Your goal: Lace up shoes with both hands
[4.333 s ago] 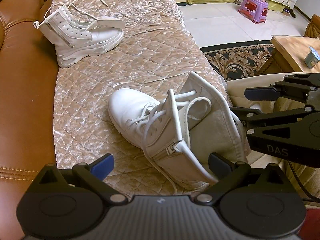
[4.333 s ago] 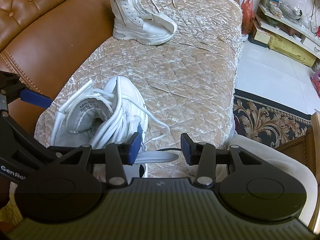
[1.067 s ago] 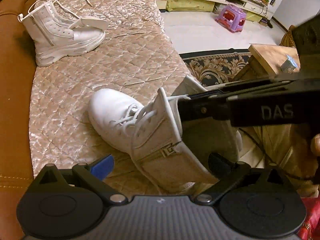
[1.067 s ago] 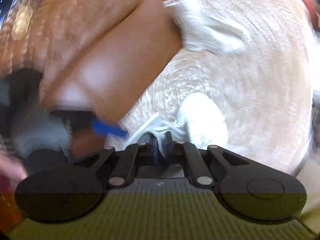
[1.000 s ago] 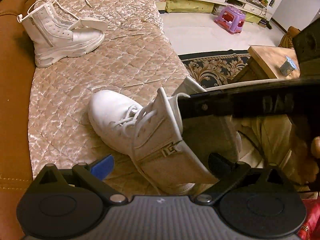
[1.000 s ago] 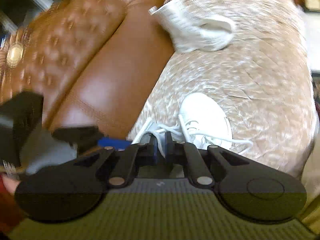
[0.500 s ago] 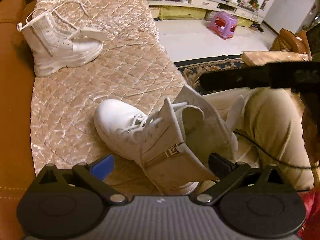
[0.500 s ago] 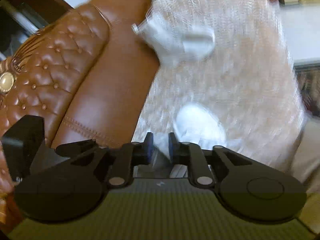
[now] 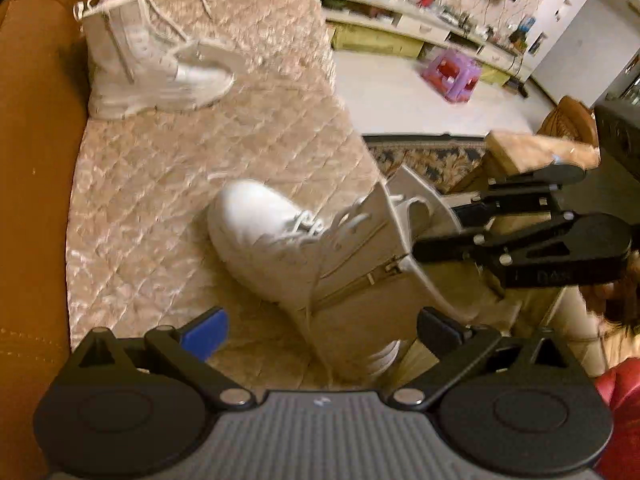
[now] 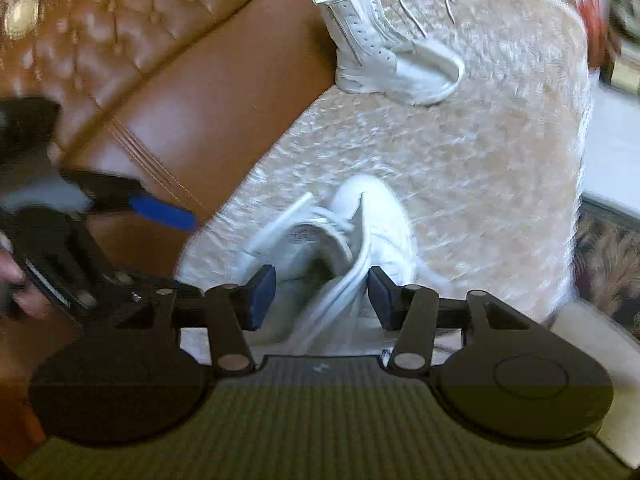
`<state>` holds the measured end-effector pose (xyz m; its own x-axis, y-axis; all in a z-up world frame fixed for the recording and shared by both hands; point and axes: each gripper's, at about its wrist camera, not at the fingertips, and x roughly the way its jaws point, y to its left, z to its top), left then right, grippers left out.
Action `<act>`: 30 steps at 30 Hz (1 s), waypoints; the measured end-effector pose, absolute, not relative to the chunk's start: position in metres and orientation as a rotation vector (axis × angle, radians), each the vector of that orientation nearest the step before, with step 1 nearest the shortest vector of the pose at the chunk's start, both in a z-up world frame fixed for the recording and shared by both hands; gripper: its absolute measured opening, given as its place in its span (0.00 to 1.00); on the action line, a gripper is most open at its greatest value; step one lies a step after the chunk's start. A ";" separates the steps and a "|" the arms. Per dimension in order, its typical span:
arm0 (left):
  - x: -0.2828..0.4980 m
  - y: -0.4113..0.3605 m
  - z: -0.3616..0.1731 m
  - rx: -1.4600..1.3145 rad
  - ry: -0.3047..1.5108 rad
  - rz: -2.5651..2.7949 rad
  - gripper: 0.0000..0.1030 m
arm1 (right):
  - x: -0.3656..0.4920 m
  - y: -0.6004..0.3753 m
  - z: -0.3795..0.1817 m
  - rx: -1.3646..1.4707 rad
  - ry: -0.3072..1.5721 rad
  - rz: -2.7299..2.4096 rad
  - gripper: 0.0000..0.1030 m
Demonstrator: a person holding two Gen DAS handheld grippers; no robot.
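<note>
A white high-top boot (image 9: 320, 256) lies on the quilted sofa cover, toe pointing away, with loose white laces (image 9: 316, 224) across its front. It also shows in the right wrist view (image 10: 360, 232), seen from the ankle opening. My left gripper (image 9: 320, 326) is open, its jaws standing either side of the boot's heel end. My right gripper (image 10: 322, 296) is open just above the boot's opening, with lace strands (image 10: 340, 292) running between its pads untouched. The right gripper also shows in the left wrist view (image 9: 472, 216), beside the boot's collar.
A second white boot (image 9: 148, 64) with trailing laces lies at the far end of the quilted cover (image 9: 160, 168), also seen in the right wrist view (image 10: 388, 52). The brown leather sofa back (image 10: 192, 92) runs along the left. A patterned rug (image 9: 424, 156), wooden table and purple stool are beyond the sofa edge.
My right gripper was shut on the lace a second ago; it has opened and dropped back to the boot's opening. The boot has shifted slightly. My left gripper stays open.
</note>
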<state>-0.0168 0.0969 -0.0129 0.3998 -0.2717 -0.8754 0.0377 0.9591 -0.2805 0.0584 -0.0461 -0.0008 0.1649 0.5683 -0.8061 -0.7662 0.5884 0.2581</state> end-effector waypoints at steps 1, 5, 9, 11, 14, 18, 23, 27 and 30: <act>-0.016 0.096 -0.021 -0.222 1.169 -0.198 1.00 | 0.060 -0.043 -0.004 -0.265 1.021 0.989 0.31; -0.010 0.082 -0.062 -0.227 1.235 -0.204 0.99 | 0.076 -0.035 -0.010 -0.396 1.007 1.032 0.28; 0.005 0.078 -0.071 -0.393 1.101 -0.222 0.99 | 0.087 -0.005 0.009 -0.575 0.932 1.075 0.25; 0.018 0.080 -0.070 -0.463 1.028 -0.200 0.99 | 0.089 0.020 0.024 -0.657 0.874 1.106 0.23; 0.045 0.092 -0.066 -0.584 0.954 -0.098 0.99 | 0.090 0.059 0.040 -0.765 0.773 1.167 0.21; 0.071 0.076 -0.059 -0.505 0.853 -0.098 0.99 | 0.093 0.081 0.066 -0.860 0.579 1.207 0.11; 0.080 0.027 -0.062 -0.233 0.940 -0.263 0.99 | 0.141 0.034 0.082 -0.595 0.628 1.022 0.21; 0.056 0.027 -0.074 -0.157 1.002 -0.342 1.00 | 0.167 -0.048 0.050 -0.164 0.857 0.883 0.43; 0.038 0.047 -0.076 -0.128 1.022 -0.314 1.00 | 0.149 -0.094 0.020 0.038 0.939 0.814 0.43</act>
